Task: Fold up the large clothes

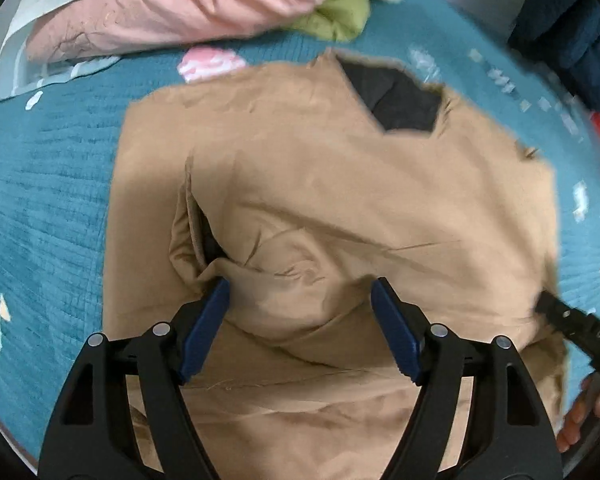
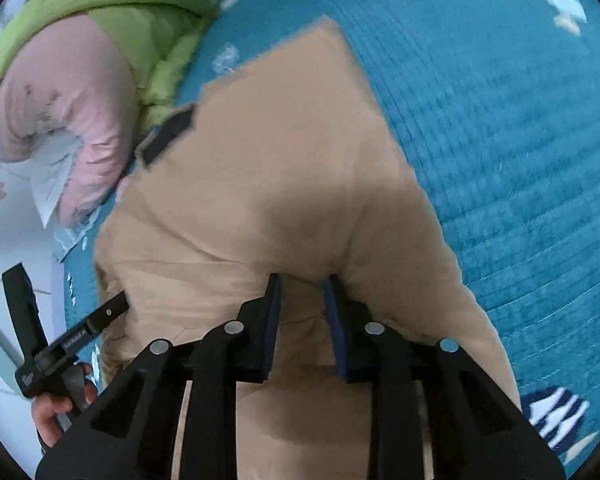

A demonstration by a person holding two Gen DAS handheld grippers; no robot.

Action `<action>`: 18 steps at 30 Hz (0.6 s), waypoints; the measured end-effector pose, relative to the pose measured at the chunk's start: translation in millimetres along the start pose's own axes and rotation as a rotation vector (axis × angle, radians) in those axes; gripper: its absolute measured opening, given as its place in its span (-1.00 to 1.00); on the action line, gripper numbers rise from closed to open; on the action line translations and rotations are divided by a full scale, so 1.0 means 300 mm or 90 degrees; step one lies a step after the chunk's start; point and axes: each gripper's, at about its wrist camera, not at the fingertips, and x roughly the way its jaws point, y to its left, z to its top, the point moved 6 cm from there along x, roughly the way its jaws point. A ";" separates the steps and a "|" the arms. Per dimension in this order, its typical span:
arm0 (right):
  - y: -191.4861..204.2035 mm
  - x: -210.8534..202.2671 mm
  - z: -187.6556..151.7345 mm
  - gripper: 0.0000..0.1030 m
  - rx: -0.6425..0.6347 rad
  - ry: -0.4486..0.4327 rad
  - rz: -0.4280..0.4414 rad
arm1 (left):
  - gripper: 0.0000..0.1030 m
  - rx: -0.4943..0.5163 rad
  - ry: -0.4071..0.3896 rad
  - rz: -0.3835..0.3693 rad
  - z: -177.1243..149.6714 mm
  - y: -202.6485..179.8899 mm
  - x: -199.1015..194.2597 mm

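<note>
A large tan jacket [image 1: 320,184] with a dark lining at its collar [image 1: 400,100] lies on a teal bedspread [image 1: 48,200]. My left gripper [image 1: 300,292] is open, its blue pads on either side of a raised fold of tan cloth near the jacket's lower part. My right gripper [image 2: 302,288] has its jaws narrowly apart with a ridge of the tan jacket [image 2: 300,160] pinched between them. The right gripper's black body also shows at the right edge of the left wrist view [image 1: 576,328]. The left gripper's body shows at the lower left of the right wrist view [image 2: 72,340].
A pink quilted garment [image 1: 160,8] and a green one [image 1: 340,12] are piled at the far side of the bed. A dark blue item [image 1: 564,28] sits at the far right. A navy-and-white striped cloth [image 2: 556,412] lies by the jacket's near right.
</note>
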 end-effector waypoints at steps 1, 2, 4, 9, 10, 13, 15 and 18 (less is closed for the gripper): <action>0.021 -0.033 0.012 -0.44 -0.009 -0.015 0.016 | 0.44 -0.007 -0.012 -0.021 0.013 0.005 -0.032; 0.040 -0.054 0.020 -0.38 -0.018 -0.024 0.026 | 0.44 -0.013 -0.022 -0.036 0.026 0.013 -0.062; 0.076 -0.096 0.047 -0.28 -0.046 -0.040 0.027 | 0.45 -0.020 -0.037 -0.044 0.050 0.026 -0.100; 0.111 -0.129 0.131 -0.17 -0.095 -0.046 0.004 | 0.51 -0.016 -0.063 0.001 0.133 0.116 -0.164; 0.108 -0.130 0.154 -0.16 -0.103 -0.048 -0.009 | 0.51 -0.015 -0.064 0.011 0.145 0.138 -0.168; 0.075 -0.124 0.220 -0.12 -0.118 -0.052 -0.043 | 0.52 -0.025 -0.049 0.040 0.193 0.226 -0.138; 0.041 -0.111 0.266 -0.08 -0.114 -0.056 -0.066 | 0.52 -0.036 -0.031 0.056 0.214 0.277 -0.102; 0.006 -0.083 0.333 -0.01 -0.093 -0.056 -0.084 | 0.52 -0.069 -0.008 0.045 0.242 0.342 -0.046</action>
